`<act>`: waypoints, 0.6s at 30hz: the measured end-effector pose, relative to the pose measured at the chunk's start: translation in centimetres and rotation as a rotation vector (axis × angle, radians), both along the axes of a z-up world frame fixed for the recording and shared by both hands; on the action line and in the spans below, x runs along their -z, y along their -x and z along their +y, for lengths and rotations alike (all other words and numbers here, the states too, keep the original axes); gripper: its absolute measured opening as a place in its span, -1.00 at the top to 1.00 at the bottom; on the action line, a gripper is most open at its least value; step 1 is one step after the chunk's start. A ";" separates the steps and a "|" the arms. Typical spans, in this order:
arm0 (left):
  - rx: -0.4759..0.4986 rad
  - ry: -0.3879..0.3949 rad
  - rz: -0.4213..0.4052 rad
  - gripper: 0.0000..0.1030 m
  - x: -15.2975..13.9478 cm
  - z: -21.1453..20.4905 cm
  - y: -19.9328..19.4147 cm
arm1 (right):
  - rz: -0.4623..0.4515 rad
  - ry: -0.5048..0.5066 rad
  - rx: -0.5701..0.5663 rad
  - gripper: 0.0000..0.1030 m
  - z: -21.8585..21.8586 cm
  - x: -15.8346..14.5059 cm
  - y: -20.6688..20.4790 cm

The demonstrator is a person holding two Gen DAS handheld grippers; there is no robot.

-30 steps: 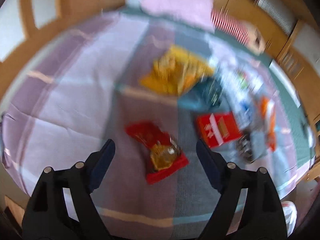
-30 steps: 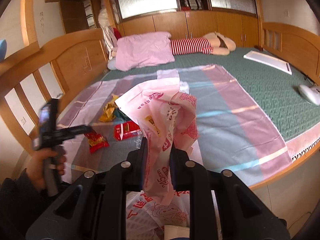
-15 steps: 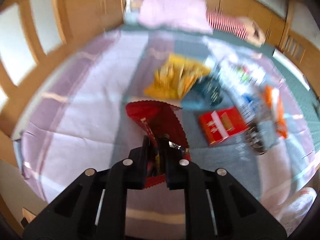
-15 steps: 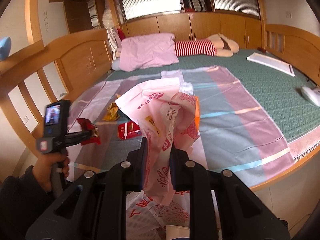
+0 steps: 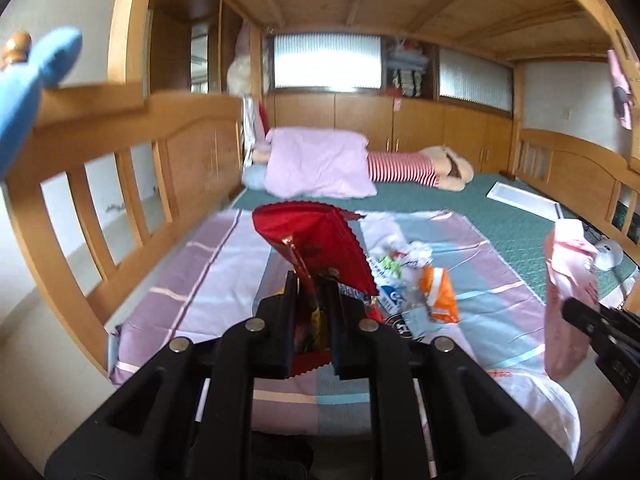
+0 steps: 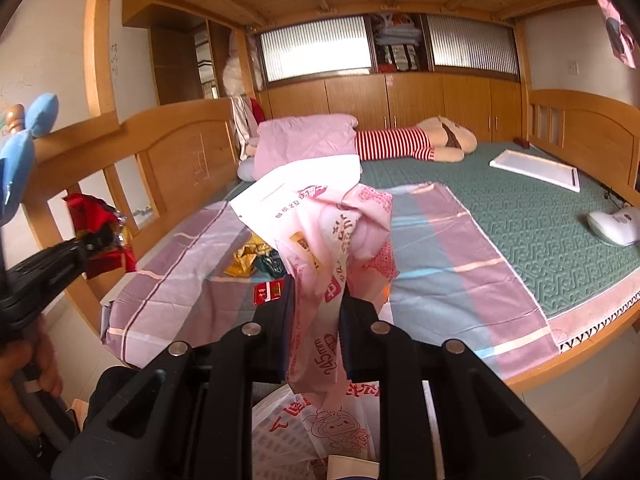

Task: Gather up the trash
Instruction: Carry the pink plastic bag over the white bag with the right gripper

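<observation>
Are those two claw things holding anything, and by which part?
Left gripper pinches a red snack wrapper by its lower end; right gripper clamps the pink plastic bag at a bunched edge.

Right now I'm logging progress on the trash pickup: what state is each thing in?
Left tool: shut on red wrapper.
Red wrapper: lifted off the bed.
Right tool: shut on pink bag.
Pink bag: held up, hanging crumpled.
Orange wrapper: lying on the sheet.

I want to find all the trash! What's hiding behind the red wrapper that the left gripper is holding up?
Around the red wrapper peek crumpled white paper and an orange packet on the striped sheet. Whatever lies straight behind it is covered.
</observation>
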State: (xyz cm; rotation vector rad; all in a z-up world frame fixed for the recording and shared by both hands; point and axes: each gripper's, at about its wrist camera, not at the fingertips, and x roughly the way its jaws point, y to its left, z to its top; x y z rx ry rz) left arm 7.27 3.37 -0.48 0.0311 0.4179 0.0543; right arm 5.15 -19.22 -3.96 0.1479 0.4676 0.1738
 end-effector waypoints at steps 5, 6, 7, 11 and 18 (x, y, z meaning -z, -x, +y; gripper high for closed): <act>0.012 -0.037 -0.055 0.71 -2.3 -2.0 3.6 | -0.052 0.013 0.003 0.60 -1.3 -1.6 2.4; 0.015 -0.044 -0.063 0.71 -2.6 -2.3 4.0 | -0.053 0.018 0.006 0.60 -1.6 -1.7 2.6; 0.029 -0.047 -0.069 0.71 -2.8 -2.8 4.3 | -0.049 0.024 0.010 0.60 -2.0 -1.8 2.9; 0.072 -0.056 -0.086 0.71 -3.4 -4.2 5.0 | -0.037 0.042 0.025 0.60 -2.9 -1.5 3.9; 0.126 -0.077 -0.085 0.71 -3.1 -6.2 5.6 | 0.016 0.057 0.017 0.60 -3.7 -0.2 4.6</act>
